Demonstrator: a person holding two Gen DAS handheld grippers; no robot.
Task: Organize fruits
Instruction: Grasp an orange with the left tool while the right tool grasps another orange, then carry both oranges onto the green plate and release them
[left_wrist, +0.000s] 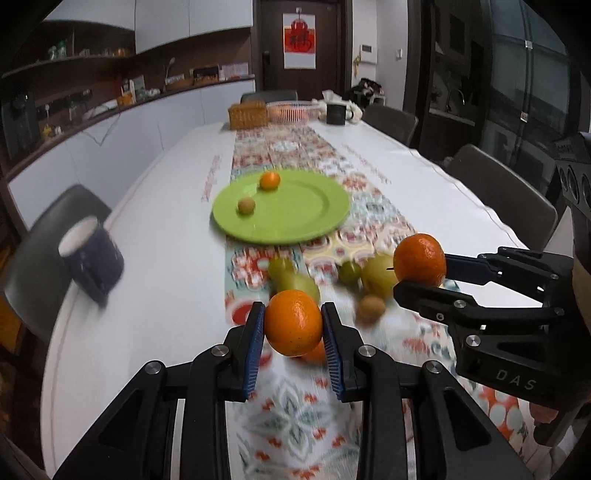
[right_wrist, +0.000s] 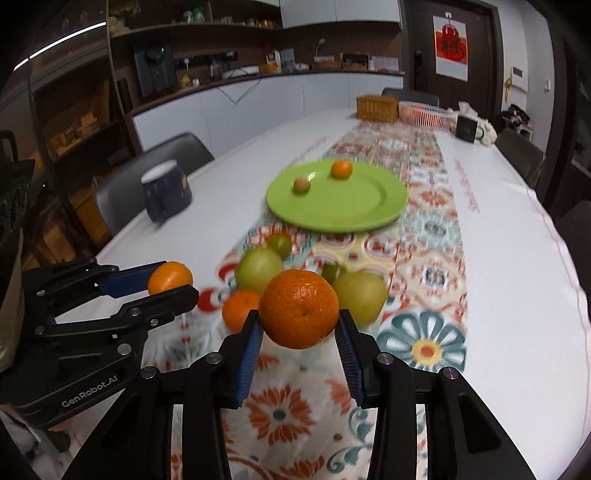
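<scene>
1. Left wrist view: my left gripper (left_wrist: 293, 325) pinches an orange (left_wrist: 293, 322), lifted.
2. My right gripper (right_wrist: 301, 326) pinches a tangerine (right_wrist: 299, 308).
3. Next, I judge: carry both to the green plate (right_wrist: 354, 214), twelve o'clock.

My right gripper (right_wrist: 300, 334) clamps a round orange mandarin (right_wrist: 298, 308). Beyond it: round green plastic plate (right_wrist: 354, 210) bearing a small orange citrus (right_wrist: 341, 169) and a small brownish fruit (right_wrist: 301, 185).
</scene>
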